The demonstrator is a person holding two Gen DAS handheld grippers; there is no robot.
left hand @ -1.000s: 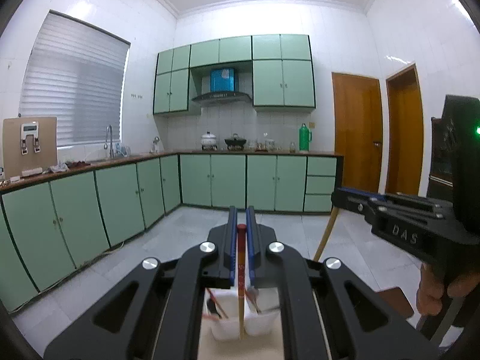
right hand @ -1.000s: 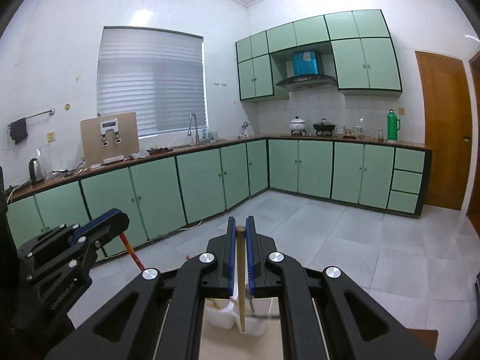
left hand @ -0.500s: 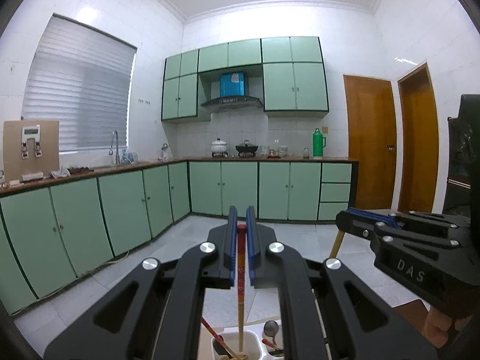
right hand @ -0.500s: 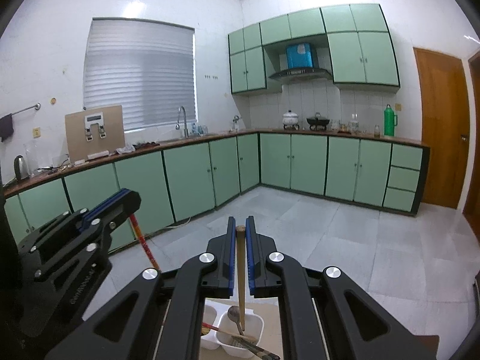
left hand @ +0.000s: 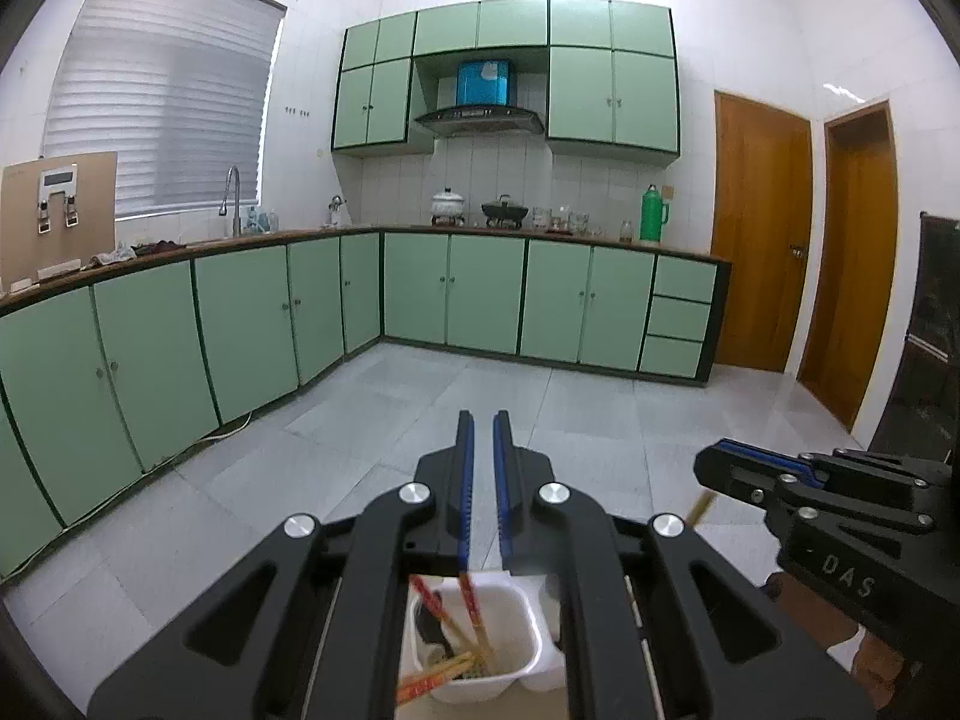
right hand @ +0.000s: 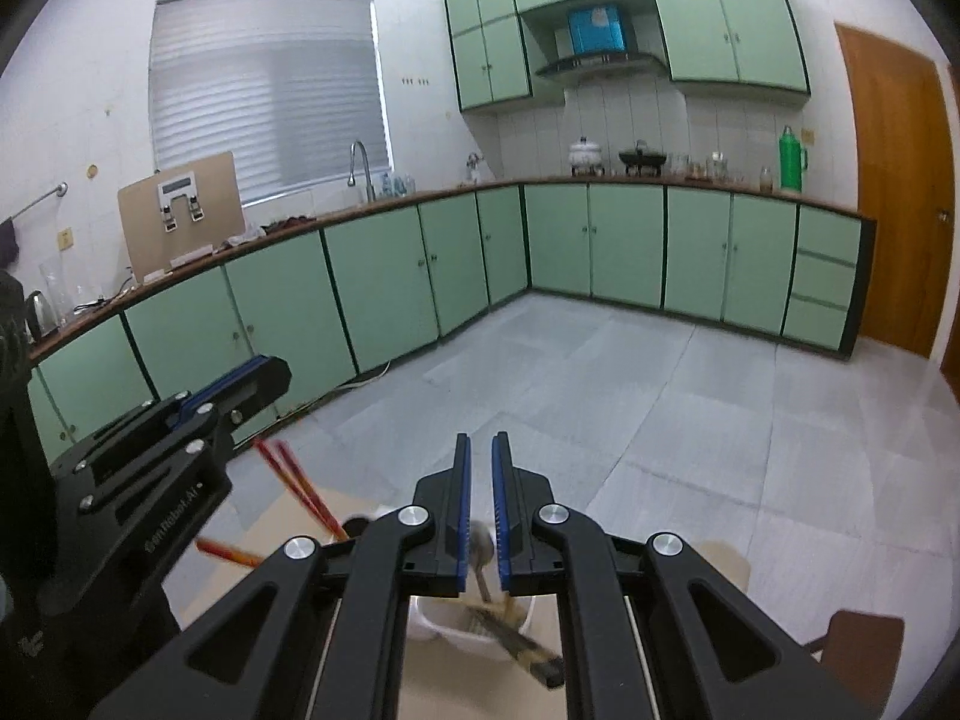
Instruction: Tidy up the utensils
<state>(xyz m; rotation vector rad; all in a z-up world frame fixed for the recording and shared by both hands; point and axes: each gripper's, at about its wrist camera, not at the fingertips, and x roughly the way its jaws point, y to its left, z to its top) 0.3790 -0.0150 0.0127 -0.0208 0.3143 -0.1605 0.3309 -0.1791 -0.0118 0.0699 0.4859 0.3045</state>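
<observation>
My left gripper [left hand: 483,423] is open a little and empty, right above a white two-compartment holder [left hand: 534,654]. Red chopsticks [left hand: 471,606] lean inside its left compartment. My right gripper [right hand: 477,447] is also open a little and empty, above the same holder [right hand: 456,639], where a metal spoon [right hand: 480,552] and wooden utensils [right hand: 516,642] stand. The right gripper shows at the right of the left wrist view [left hand: 816,492]. The left gripper shows at the left of the right wrist view [right hand: 198,414], with the red chopsticks [right hand: 300,489] below it.
The holder stands on a light tabletop [right hand: 708,558]. A brown chair back [right hand: 864,642] is at the table's right. Green kitchen cabinets [left hand: 252,324] line the far walls across a tiled floor, with two wooden doors [left hand: 762,234] at the right.
Both grippers have opened slightly and let go of their chopsticks, which now rest in the holder. Both cameras have tilted down, showing more of the holder.
</observation>
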